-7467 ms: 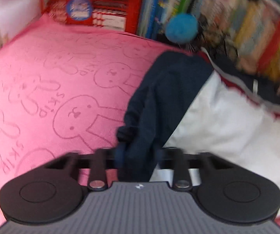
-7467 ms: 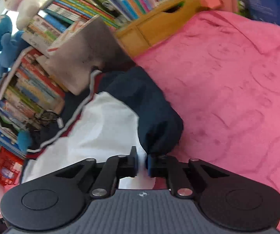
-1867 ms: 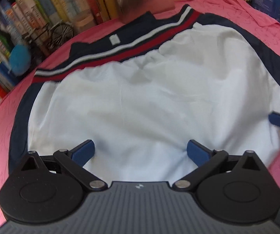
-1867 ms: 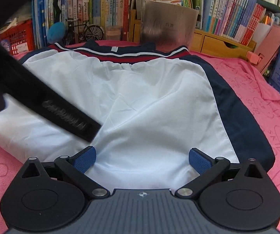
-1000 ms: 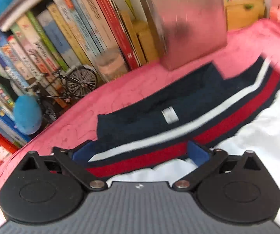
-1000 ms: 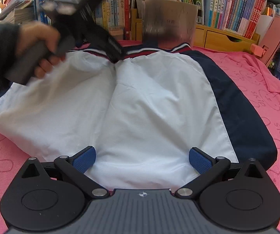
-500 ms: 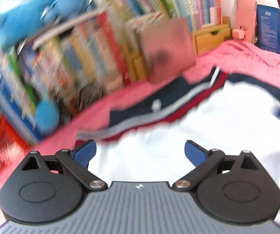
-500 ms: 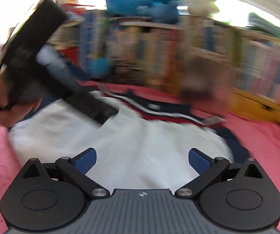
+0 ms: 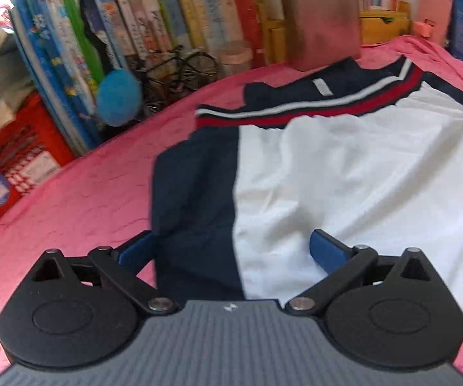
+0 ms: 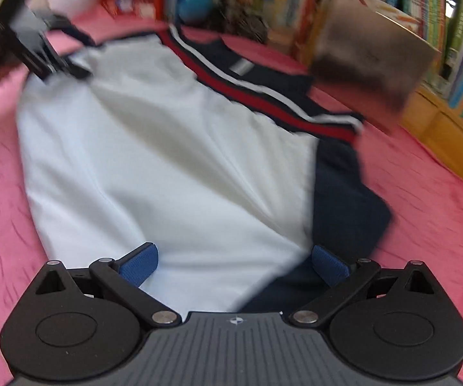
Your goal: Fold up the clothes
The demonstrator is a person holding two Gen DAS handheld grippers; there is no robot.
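A jacket [image 9: 344, 173] lies flat on the pink towel [image 9: 80, 206]; it is white with navy side panels and a red-and-white striped band at its far end. My left gripper [image 9: 231, 251] is open and low over the near left edge. The navy panel [image 9: 196, 199] lies between its blue pads [image 9: 323, 249]. My right gripper [image 10: 234, 267] is open over the near right part of the jacket [image 10: 167, 160], its right pad by the navy panel [image 10: 344, 193]. In the right wrist view a hand holds the left gripper [image 10: 88, 59] at the jacket's far left corner.
Rows of upright books [image 9: 154, 22] line the far side, with a brown board [image 9: 321, 22] leaning on them. A blue pompom [image 9: 118, 96], a miniature bicycle [image 9: 180, 74] and a red crate [image 9: 12, 160] stand at the left. A yellow wooden drawer box [image 10: 450, 138] stands at the right.
Both grippers held the navy sleeves shut at first and are open now. In the last second the left gripper came back from the collar to the left navy edge; the right swung rightward.
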